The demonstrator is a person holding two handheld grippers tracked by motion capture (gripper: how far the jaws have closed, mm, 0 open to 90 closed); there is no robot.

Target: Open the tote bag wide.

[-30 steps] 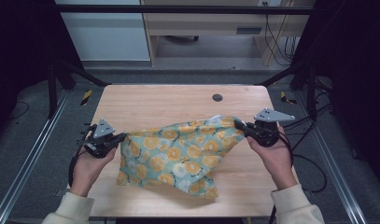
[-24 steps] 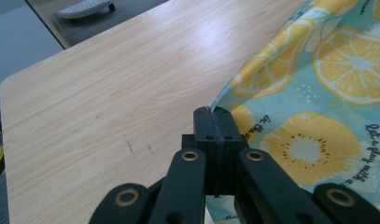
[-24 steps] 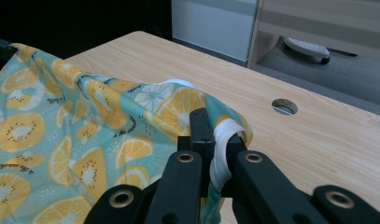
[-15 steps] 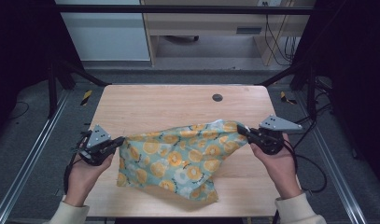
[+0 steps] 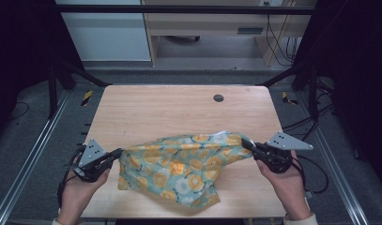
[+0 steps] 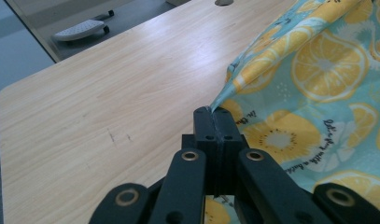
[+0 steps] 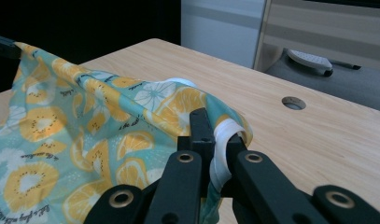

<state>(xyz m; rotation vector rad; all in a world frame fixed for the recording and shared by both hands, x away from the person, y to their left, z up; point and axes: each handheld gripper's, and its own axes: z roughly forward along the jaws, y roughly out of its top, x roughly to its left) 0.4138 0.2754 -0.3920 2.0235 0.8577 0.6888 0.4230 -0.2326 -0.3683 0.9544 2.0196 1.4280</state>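
A teal cloth (image 5: 184,168) printed with orange and lemon slices hangs stretched between both grippers over the front of the wooden table (image 5: 170,110). My left gripper (image 5: 119,153) is shut on the cloth's left corner (image 6: 220,103); its jaws are pressed together around the fabric (image 6: 318,93). My right gripper (image 5: 246,143) is shut on the right corner, where a white hem (image 7: 222,144) bunches between the jaws. The cloth (image 7: 85,135) sags in the middle and its lower folds rest on the table.
A round cable hole (image 5: 218,98) lies in the table's far right part. Cables trail from both grippers. A metal frame rail (image 5: 34,150) runs along the left side and another (image 5: 334,164) along the right. The far half of the tabletop is bare wood.
Both grippers have drawn apart and toward the table's front edge, pulling the cloth tauter and wider. The cloth's top edge now runs straighter between them.
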